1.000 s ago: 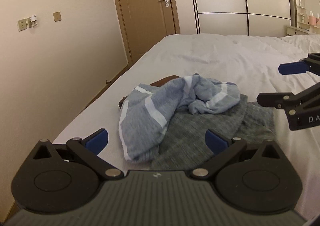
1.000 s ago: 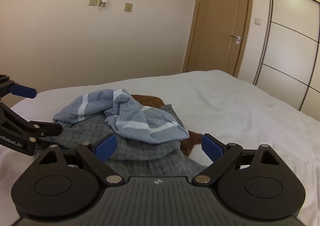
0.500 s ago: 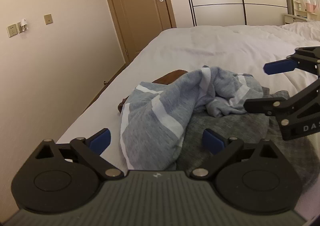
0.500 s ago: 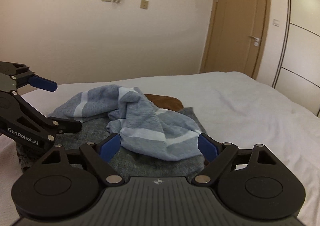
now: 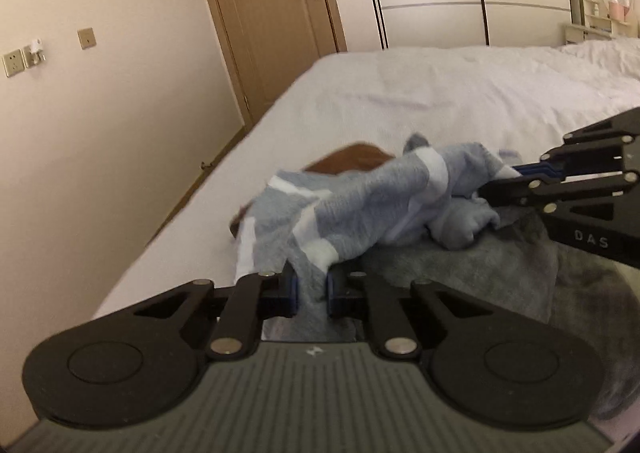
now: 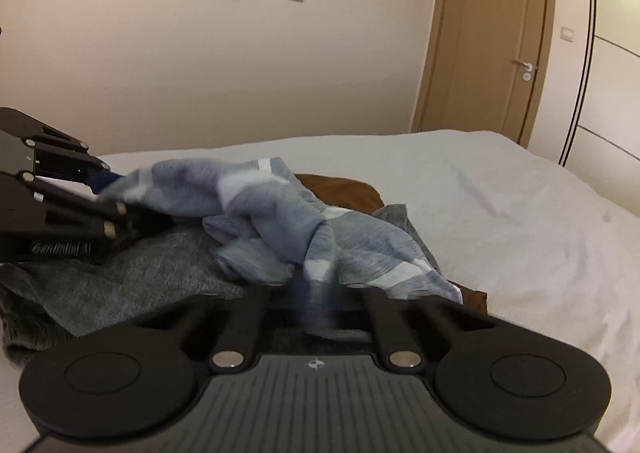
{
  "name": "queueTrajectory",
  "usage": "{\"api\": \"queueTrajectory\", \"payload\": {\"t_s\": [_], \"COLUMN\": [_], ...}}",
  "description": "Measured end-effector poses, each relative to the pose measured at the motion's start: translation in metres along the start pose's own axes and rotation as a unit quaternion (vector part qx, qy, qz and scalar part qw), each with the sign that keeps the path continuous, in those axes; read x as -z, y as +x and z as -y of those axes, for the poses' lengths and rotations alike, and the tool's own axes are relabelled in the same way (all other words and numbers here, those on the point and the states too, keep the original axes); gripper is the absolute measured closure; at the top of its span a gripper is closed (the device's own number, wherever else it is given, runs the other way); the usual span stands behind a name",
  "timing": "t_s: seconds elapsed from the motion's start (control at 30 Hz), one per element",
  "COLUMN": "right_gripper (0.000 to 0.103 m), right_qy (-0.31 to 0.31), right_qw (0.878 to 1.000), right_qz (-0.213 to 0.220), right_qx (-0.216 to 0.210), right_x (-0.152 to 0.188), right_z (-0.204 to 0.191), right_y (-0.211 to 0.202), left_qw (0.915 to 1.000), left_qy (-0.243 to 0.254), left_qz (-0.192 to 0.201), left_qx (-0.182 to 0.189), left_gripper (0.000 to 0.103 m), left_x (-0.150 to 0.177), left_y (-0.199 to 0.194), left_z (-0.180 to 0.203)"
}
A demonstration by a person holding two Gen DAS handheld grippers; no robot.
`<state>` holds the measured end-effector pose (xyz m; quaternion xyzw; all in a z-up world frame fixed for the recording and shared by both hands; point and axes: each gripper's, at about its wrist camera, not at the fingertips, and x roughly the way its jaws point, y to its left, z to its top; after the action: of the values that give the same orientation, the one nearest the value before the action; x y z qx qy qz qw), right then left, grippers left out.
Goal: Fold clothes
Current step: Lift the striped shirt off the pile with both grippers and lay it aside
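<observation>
Blue-grey garment [image 5: 360,209] (white stripes), dark grey garment [image 5: 480,269], brown garment [image 6: 340,189], white bedsheet [image 5: 420,93].

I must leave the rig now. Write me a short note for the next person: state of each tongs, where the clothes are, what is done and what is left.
Left tongs: closing on a fold of the blue striped garment, cloth between the pads.
Right tongs: shut on the other side of the same garment; the view is blurred there.
Clothes: the blue striped garment lies crumpled on top of a grey garment; a brown garment sits under them, all on the white bed.
Done: both grips taken on the top piece.
Left: lift it clear, spread it flat, fold it, then probably the grey and brown ones.
</observation>
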<state>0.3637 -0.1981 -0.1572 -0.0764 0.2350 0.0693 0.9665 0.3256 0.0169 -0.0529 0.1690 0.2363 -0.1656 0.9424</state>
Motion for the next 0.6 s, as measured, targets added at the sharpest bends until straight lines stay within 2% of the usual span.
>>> {"api": "queueTrajectory", "payload": {"t_s": [0.17,0.3,0.43,0.6], "right_gripper": [0.098,0.099,0.099,0.098], "right_qy": [-0.002,-0.01,-0.011,0.008], "right_qw": [0.998,0.993,0.987,0.98], "right_qz": [0.051,0.097,0.127,0.134], "right_qx": [0.027,0.06,0.101,0.145], "right_x": [-0.021,-0.039,-0.038,-0.002], "right_z": [0.01,0.029,0.05,0.074], "right_y": [-0.038,-0.101,-0.182,-0.297], "left_qw": [0.9985,0.9931,0.9829,0.9658], "left_qy": [0.024,0.045,0.069,0.091], "left_qz": [0.05,0.102,0.146,0.167], "left_qx": [0.005,0.035,0.089,0.176], "left_gripper": [0.094,0.094,0.095,0.095], "left_x": [-0.035,-0.064,-0.077,-0.063], "left_y": [-0.041,-0.092,-0.152,-0.221], "left_z": [0.009,0.038,0.086,0.157]}}
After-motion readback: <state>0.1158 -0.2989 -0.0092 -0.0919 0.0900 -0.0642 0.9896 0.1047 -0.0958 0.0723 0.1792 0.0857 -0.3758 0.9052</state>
